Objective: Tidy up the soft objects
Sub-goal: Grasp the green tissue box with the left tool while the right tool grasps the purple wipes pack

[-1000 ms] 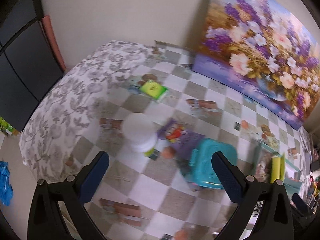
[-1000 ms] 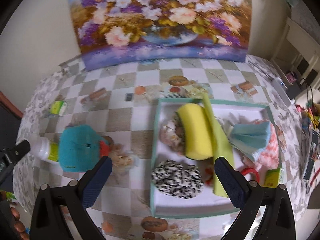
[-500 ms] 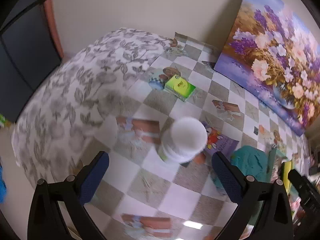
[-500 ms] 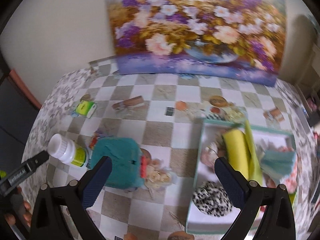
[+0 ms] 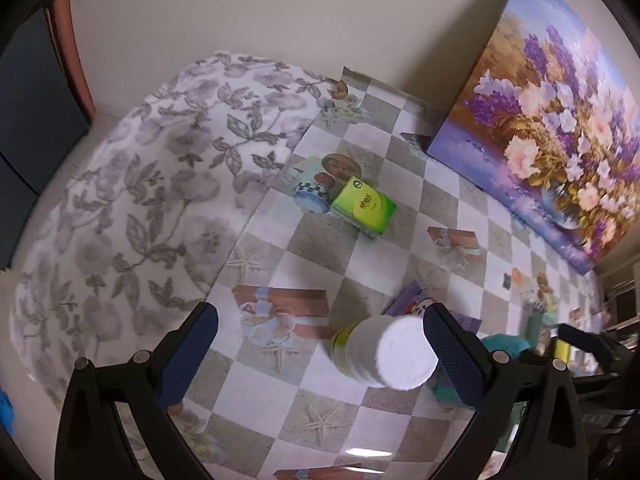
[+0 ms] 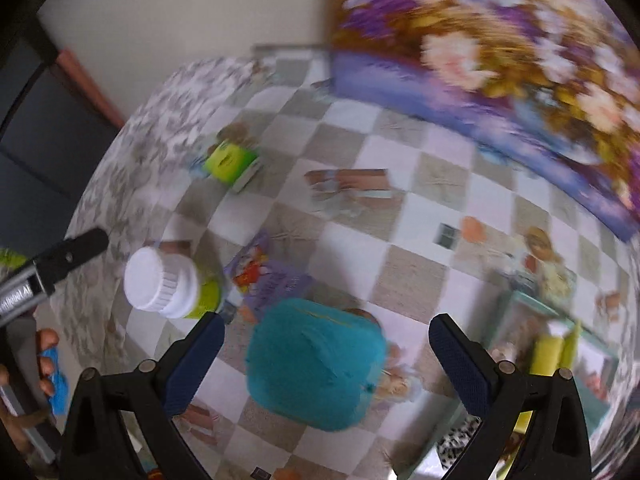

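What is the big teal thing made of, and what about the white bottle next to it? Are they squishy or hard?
The teal thing looks like soft fabric, maybe fleece: matte, rounded, no sharp edges, though the picture is blurry. The white bottle looks like hard plastic: a smooth, slightly shiny body, a ridged screw cap and a glossy green label. So probably one squishy, one hard.

Glossy tablecloth (image 5: 360,412) — fuzzy teal cloth (image 6: 316,360)
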A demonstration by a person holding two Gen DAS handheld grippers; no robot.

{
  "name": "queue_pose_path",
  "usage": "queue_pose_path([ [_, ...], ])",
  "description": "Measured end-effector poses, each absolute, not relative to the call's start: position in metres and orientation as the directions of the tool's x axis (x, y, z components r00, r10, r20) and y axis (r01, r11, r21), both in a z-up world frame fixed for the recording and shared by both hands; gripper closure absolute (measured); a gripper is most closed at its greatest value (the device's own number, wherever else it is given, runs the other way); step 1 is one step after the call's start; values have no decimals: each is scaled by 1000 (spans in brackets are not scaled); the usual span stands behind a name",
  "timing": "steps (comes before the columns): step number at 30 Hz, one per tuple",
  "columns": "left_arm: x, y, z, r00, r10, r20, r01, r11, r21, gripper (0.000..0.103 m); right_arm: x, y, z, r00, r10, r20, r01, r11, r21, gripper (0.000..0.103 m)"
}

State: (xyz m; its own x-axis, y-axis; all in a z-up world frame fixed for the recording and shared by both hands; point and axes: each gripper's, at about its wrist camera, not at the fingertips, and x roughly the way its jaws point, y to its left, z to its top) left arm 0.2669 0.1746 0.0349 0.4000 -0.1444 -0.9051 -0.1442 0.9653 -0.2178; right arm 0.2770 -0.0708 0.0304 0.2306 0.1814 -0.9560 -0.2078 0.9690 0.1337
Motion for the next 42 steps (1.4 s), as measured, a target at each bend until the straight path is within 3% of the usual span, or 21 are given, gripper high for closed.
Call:
queue_pose_path([
  [3, 274, 182, 27, 377, -182, -908, -138, 958, -250, 1, 287, -55, 20, 152, 217, -964, -296, 941, 165, 0],
  [11, 295, 196, -2, 273, -140, -952, -155, 970, -188, 1, 308, -25, -12, 14, 102, -995, -436, 896, 86, 0],
  [16, 305, 201, -19, 220, -172, -960, -185, 959, -214, 1, 320, -14, -34, -48, 49, -998, -468, 881, 65, 0],
  [28, 321, 207, -43, 156, -153, -976, -193, 964, -182, 1, 323, 20, -54, -38, -111, -993, -634, 771, -62, 3],
  [33, 328, 204, -52, 143, -158, -977, -195, 963, -185, 1, 322, 29, -59, -53, -100, -994, -647, 761, -42, 22],
  [37, 330, 205, -58, 137, -153, -979, -199, 964, -178, 1, 327, 43, -67, -63, -94, -994, -650, 760, -31, 28],
  [39, 331, 206, -60, 135, -153, -979, -201, 963, -179, 1, 325, 44, -71, -69, -84, -994, -650, 760, -19, 39],
  [42, 338, 206, -64, 133, -161, -978, -205, 961, -186, 1, 323, 45, -73, -78, -61, -995, -637, 771, 2, 46],
])
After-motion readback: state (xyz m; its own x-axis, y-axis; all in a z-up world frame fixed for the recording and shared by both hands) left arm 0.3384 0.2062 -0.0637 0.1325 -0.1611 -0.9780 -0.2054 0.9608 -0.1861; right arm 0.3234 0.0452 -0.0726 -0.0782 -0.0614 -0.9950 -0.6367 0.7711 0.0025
